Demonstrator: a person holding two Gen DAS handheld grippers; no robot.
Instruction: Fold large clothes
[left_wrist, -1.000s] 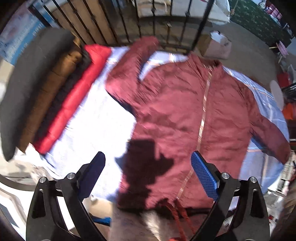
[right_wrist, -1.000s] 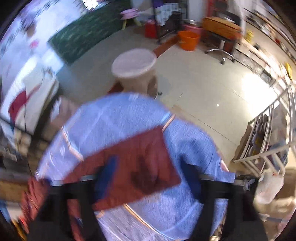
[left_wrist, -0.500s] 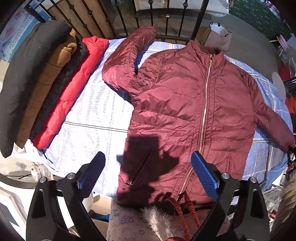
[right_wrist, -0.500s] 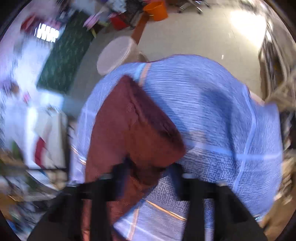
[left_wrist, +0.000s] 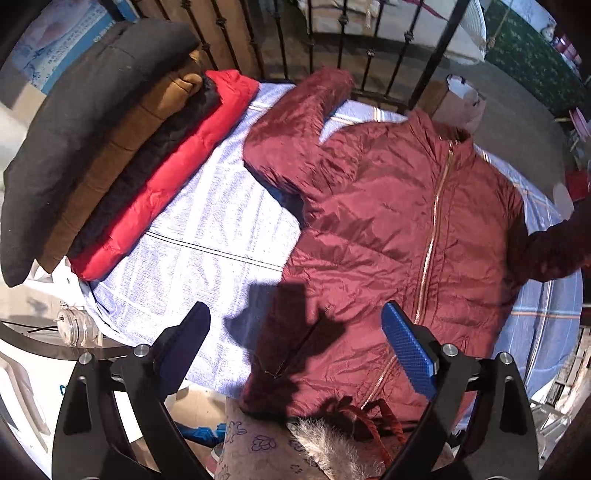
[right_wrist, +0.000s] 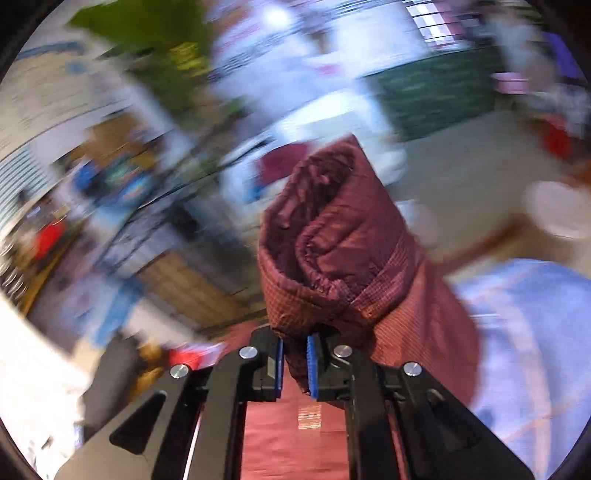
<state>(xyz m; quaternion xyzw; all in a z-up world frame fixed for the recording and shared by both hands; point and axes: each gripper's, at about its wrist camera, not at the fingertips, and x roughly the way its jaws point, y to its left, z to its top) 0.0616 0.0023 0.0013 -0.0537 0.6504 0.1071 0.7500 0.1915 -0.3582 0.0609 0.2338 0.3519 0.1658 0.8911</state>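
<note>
Now we have the right hand-held gripper (right_wrist: 294, 363) closing on the cuff of the maroon jacket (left_wrist: 399, 236), which a second ago lay loose between wide jaws. The jacket lies zipped across the bed (left_wrist: 192, 236); the left hand-held gripper (left_wrist: 295, 347) hangs released above its hem, so the sleeve fold can begin.

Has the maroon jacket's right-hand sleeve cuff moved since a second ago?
Yes. The sleeve cuff lay flat on the blue bedspread; now it stands lifted off it, pinched in the closing right claw.
</note>
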